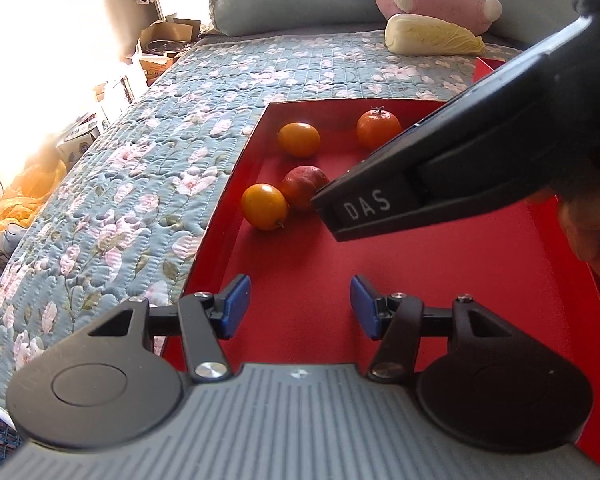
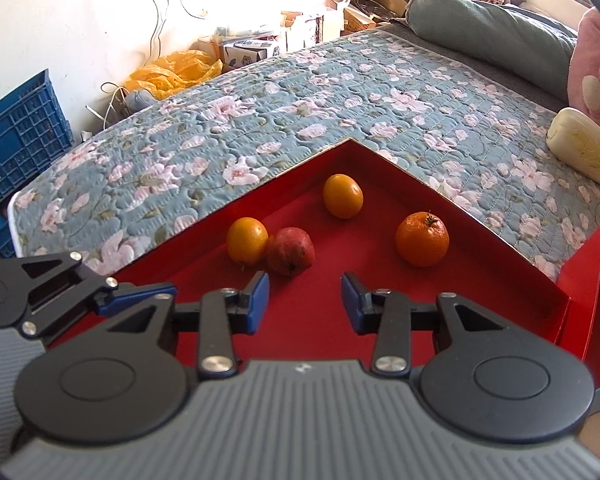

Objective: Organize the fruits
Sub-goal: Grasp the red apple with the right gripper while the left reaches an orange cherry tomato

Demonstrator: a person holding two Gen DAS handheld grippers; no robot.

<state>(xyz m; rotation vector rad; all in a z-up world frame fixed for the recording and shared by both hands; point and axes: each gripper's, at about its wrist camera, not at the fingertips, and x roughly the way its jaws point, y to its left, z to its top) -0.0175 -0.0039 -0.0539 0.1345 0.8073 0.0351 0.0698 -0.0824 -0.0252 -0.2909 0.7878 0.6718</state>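
The left gripper (image 1: 300, 306) hangs over the near part of a red tray (image 1: 380, 272), its blue-padded fingers (image 1: 234, 306) spread wide with nothing between them. In its own view, the body of the right gripper crosses in from 2 o'clock, a black bar marked "DAS" whose end sits just beside the red fruit.

The right gripper (image 2: 304, 302) is likewise parted, jaws well apart and empty, hovering above the bare red floor of the tray (image 2: 480, 292). At 9 o'clock in the right wrist view, one blue finger of the left gripper (image 2: 136, 300) pokes in at the tray's edge.

Out from the right gripper's fingertips, four fruits lie in the tray's far corner. At about 11 o'clock, just ahead of the fingertips, a dark red fruit (image 2: 291, 251) touches a yellow-orange fruit (image 2: 247, 240) on its left. At 1 o'clock sits an orange tangerine with a stem (image 2: 422, 239), apart from the others. Farther off at 12 o'clock a second yellow-orange fruit (image 2: 343, 195) rests near the corner walls.

The tray lies on a blue floral quilt (image 2: 260, 120) covering a bed. Beyond, at 2 o'clock, a pale napa cabbage (image 2: 584, 148) lies on the quilt near a pink plush toy (image 2: 592, 68) and a grey-green pillow (image 2: 480, 28). At 9 o'clock a blue plastic crate (image 2: 20, 136) stands by the wall, with a yellow plastic bag (image 2: 176, 70) at 11 o'clock.
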